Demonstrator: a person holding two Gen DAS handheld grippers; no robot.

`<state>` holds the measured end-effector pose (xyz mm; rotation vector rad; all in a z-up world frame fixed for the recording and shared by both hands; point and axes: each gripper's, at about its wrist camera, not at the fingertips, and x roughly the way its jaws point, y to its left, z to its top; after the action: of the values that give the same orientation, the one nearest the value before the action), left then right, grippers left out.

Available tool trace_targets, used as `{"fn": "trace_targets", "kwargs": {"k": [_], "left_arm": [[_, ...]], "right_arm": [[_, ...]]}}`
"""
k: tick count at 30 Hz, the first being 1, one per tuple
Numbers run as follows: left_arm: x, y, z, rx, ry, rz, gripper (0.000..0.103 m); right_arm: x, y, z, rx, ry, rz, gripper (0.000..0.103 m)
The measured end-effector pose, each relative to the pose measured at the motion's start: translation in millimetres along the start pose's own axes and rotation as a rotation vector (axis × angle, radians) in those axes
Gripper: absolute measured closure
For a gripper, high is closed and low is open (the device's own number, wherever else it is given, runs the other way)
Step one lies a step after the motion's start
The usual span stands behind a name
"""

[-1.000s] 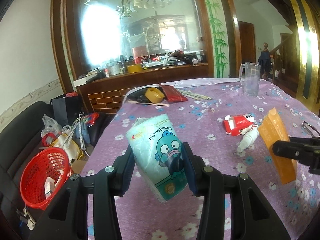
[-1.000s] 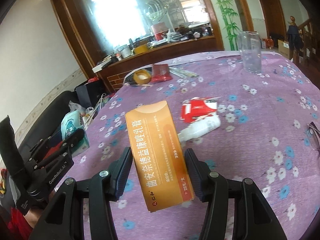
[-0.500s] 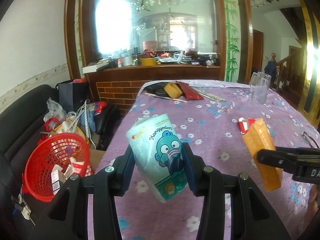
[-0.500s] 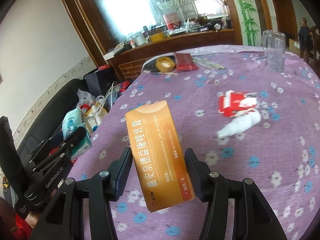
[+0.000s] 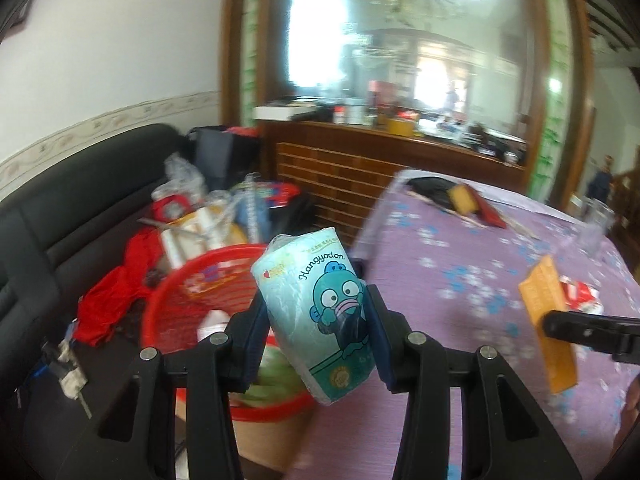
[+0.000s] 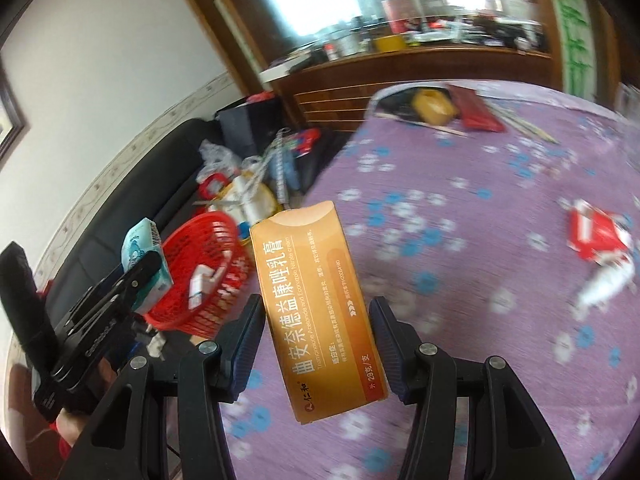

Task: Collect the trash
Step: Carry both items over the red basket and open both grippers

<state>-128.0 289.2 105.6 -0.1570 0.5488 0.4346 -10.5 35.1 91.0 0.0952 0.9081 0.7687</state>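
1. Looking through the left wrist cam: the left gripper has its jaws clamped on the pale blue plastic tissue pack with the cartoon fish print, tilted a bit. Compared with half a second back, the view has swung left, so the round red mesh plastic basket now sits right behind and under the pack instead of off to the side. The purple flowered tablecloth fills the right part, pretty blurry.

2. Right wrist cam: the right gripper has its jaws squeezed on the tall orange cardboard medicine box, held over the table edge. This view also shifted left, so the basket is much closer now, just left of the box. The red and white crumpled wrapper lies on the cloth at far right.
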Motion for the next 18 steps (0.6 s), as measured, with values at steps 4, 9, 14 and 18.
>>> {"fn": "trace_targets", "kwargs": {"k": [4, 9, 14, 18], "left_arm": [[13.1, 35.9, 0.7, -0.032, 0.021, 0.059, 0.059], [29.6, 65.1, 4.9, -0.058, 0.037, 0.096, 0.058], [40.8, 80.6, 6.4, -0.067, 0.053, 0.097, 0.058], [45.3, 83.0, 6.8, -0.068, 0.059, 0.080, 0.045]], "right_arm": [[25.9, 38.9, 14.0, -0.041, 0.025, 0.052, 0.044], [62.8, 81.1, 34.7, -0.062, 0.053, 0.101, 0.044], [100.0, 114.0, 51.9, -0.052, 0.081, 0.150, 0.043], [124.2, 129.6, 58.2, -0.045, 0.099, 0.162, 0.042]]}}
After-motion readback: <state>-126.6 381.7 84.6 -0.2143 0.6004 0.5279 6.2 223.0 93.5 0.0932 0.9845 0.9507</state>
